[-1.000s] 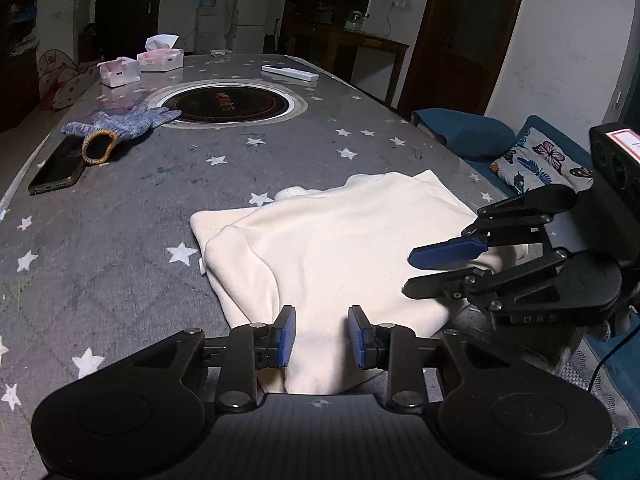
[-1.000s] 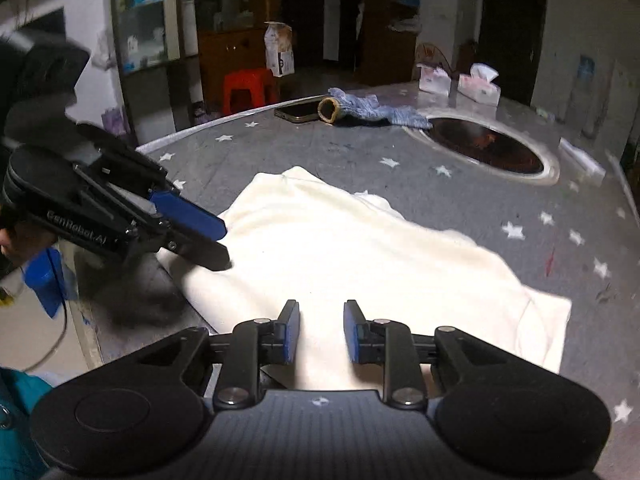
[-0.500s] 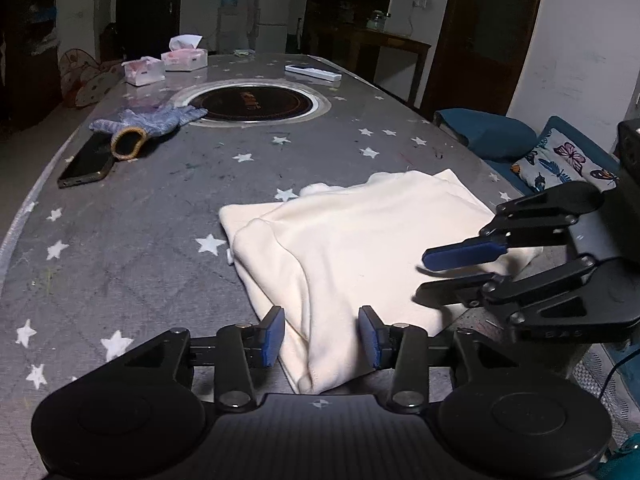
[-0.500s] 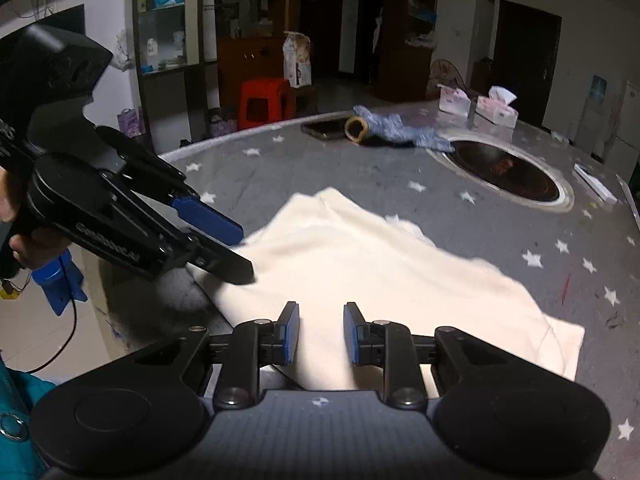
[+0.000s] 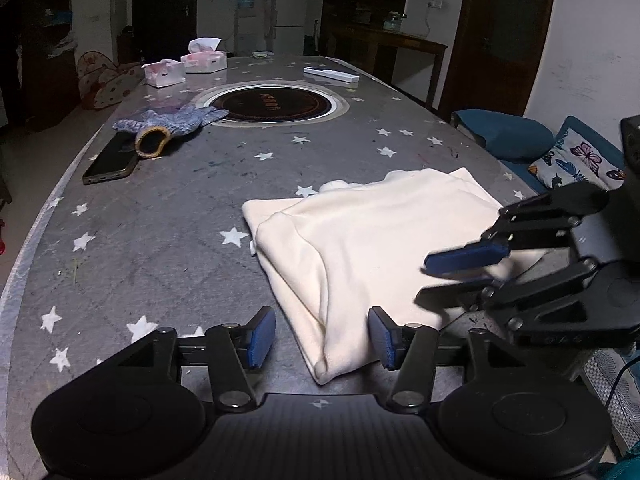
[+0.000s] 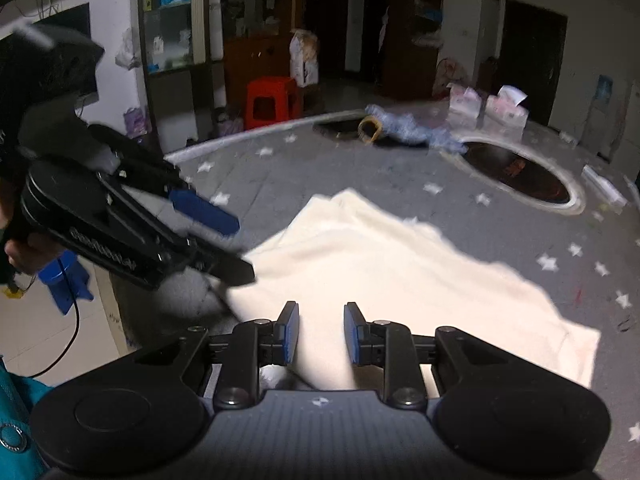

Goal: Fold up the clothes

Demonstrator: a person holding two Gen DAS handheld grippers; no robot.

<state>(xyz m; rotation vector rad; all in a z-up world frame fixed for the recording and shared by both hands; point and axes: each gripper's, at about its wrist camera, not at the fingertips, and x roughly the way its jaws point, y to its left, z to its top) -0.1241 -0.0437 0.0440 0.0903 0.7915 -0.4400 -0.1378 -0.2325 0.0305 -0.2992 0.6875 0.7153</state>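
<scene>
A folded cream garment lies flat on the grey star-patterned table; it also shows in the right wrist view. My left gripper is wide open, its jaws on either side of the garment's near corner, holding nothing. My right gripper is open a little over the garment's near edge, nothing between its pads. In the left wrist view the right gripper hovers above the garment's right edge. In the right wrist view the left gripper is at the garment's left corner.
A grey knit glove and a phone lie at the far left. A round inset hotplate, two tissue boxes and a white remote are further back. Blue sofa cushions are beyond the table's right edge.
My left gripper has opened wider and drawn back to the left, so the garment's corner now lies between its jaws. The right gripper has lifted and pulled back a little.
</scene>
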